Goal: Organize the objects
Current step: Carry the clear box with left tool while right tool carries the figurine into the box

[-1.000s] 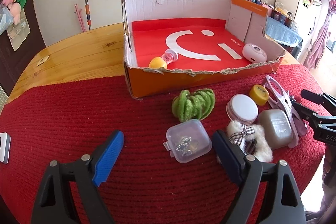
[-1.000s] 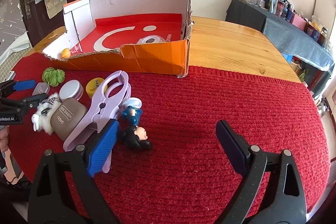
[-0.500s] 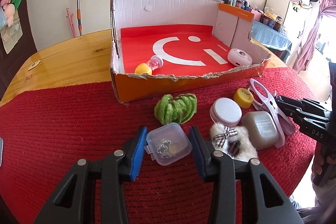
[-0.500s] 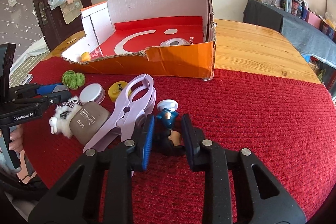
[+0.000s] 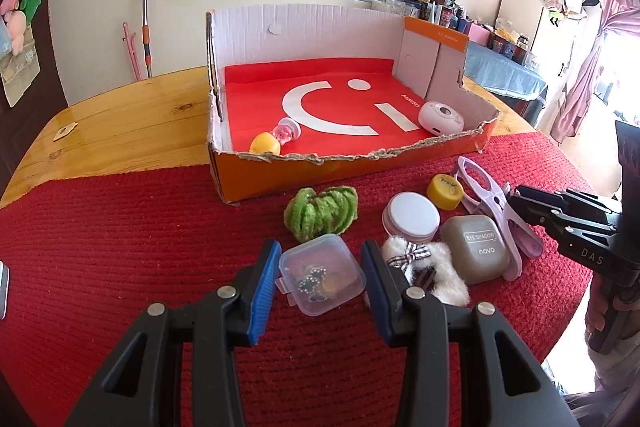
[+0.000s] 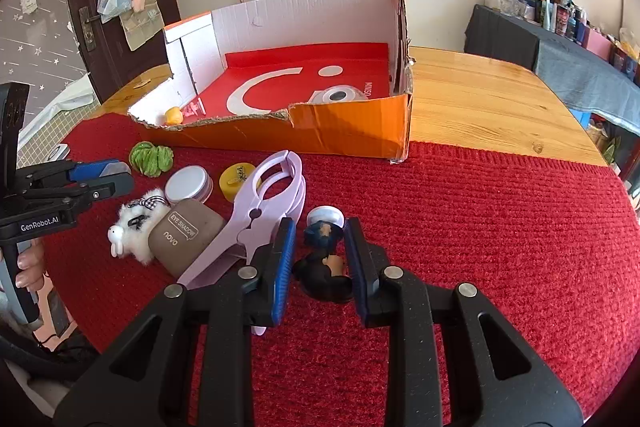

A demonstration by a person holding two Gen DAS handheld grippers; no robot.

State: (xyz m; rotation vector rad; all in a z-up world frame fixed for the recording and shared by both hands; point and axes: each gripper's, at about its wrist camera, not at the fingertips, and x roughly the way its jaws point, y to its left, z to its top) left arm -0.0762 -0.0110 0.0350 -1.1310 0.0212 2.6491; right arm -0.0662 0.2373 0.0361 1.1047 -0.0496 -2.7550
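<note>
My left gripper (image 5: 320, 271) is shut on a small clear plastic box (image 5: 322, 273) with trinkets inside, held just over the red mat. My right gripper (image 6: 320, 255) is shut on a small dark-haired figurine (image 6: 326, 263) at mat level. An open orange cardboard box (image 5: 400, 159) with a red smiley floor stands behind; it also shows in the right wrist view (image 6: 344, 131). It holds a yellow ball toy (image 5: 265, 143) and a white round case (image 5: 440, 117).
On the red mat (image 5: 120, 247) lie a green scrunchie (image 5: 320, 213), a white round tin (image 5: 411, 217), a yellow cap (image 5: 445, 190), a grey eyeshadow case (image 5: 478, 247), a fluffy white clip (image 5: 424, 267) and a lilac clamp (image 6: 264, 215). Wooden table (image 6: 480, 99) lies beyond.
Both grippers have closed from wide open: the left onto the clear plastic box, the right onto the figurine. Both have moved in closer over the mat.
</note>
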